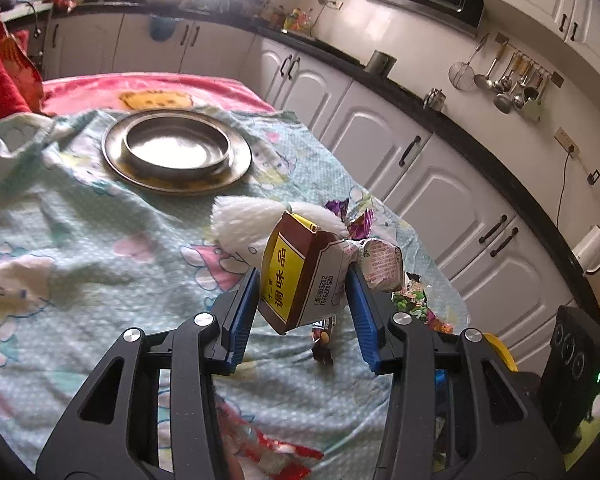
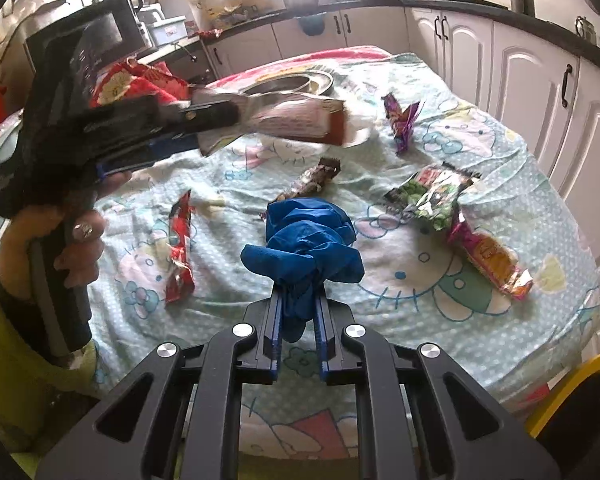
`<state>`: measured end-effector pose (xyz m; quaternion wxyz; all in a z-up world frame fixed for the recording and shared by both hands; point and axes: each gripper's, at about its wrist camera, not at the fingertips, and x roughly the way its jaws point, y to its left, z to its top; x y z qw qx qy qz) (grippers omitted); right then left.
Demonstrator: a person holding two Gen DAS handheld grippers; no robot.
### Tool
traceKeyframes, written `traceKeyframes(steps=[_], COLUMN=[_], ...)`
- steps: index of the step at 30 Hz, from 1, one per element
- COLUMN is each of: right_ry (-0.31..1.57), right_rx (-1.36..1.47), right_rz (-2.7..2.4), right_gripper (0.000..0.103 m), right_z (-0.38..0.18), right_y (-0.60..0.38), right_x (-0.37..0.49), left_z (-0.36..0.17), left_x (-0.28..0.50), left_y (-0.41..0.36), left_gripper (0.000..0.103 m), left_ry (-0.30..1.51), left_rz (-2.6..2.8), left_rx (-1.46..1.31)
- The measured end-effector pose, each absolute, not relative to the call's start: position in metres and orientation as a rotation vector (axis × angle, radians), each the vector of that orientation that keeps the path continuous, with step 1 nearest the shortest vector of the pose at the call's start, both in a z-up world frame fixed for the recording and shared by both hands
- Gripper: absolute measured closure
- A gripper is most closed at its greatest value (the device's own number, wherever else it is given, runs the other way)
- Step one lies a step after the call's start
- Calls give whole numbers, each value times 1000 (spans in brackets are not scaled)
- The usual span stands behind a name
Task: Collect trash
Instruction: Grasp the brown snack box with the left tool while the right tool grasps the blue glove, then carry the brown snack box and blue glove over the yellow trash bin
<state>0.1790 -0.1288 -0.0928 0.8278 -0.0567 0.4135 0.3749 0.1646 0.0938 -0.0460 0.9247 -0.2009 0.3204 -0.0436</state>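
My left gripper (image 1: 302,284) is shut on a brown and yellow seasoning packet (image 1: 296,276), held up above the table; the right wrist view shows the same packet (image 2: 296,120) at upper left, with a hand on the gripper's handle. My right gripper (image 2: 299,292) is shut on a crumpled blue glove (image 2: 304,236), lifted just over the cloth. Loose wrappers lie on the patterned tablecloth (image 2: 420,320): a red one (image 2: 180,248), a brown bar wrapper (image 2: 312,180), a purple one (image 2: 402,120), a green one (image 2: 432,196) and an orange-pink one (image 2: 488,256). A white tissue (image 1: 244,220) lies behind the packet.
A metal plate with a bowl (image 1: 176,152) stands at the far end of the table. White kitchen cabinets (image 1: 420,168) run along the right side. A yellow rim (image 2: 572,384) shows at the table's near right corner. Red fabric (image 1: 0,80) lies at the far left.
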Motion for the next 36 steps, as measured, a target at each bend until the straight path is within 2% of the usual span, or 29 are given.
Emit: traceKeyframes(steps=[18,36], right_ry=[745,644], right_rx=[-52,18], right_rz=[708,584], right_gripper=[90,90], right_z=[-45,-15], right_y=[-180,-241], right_x=[178,164], left_z=[-18,-10], left_x=[138,140], left_y=[81,22], left_gripper=[67,67], left_ry=[588,607], left_rz=[-117,-240], left_rx=[-397,-323])
